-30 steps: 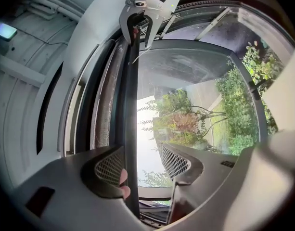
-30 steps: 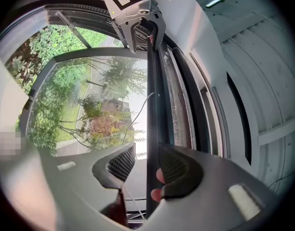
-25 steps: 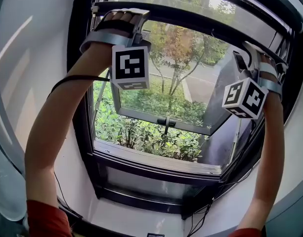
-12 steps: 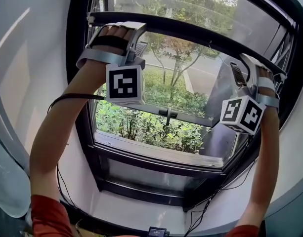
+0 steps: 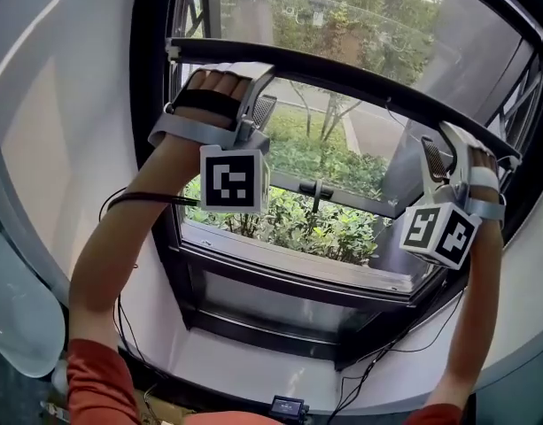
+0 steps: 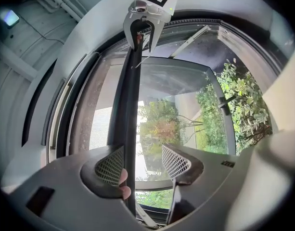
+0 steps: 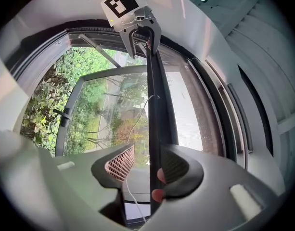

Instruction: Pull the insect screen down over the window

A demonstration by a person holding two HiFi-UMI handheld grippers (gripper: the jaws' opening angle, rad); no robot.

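The insect screen's black pull bar runs across the upper window, sloping down to the right. My left gripper straddles its left end and my right gripper its right end. In the left gripper view the bar lies against the left mesh pad, the right pad stands well clear, and the person's fingertips hook it. In the right gripper view the bar sits by the right pad with fingertips beside it. The right jaws are opening with the bar between them.
Behind the bar a glass sash with a black handle is tilted outward over green shrubs. The dark window frame and sill lie below. Cables trail down the wall to a small device. A white wall stands at the left.
The pull bar has come down over the window opening, and both grippers have moved down with it. The sash handle now sits much closer beneath the bar.
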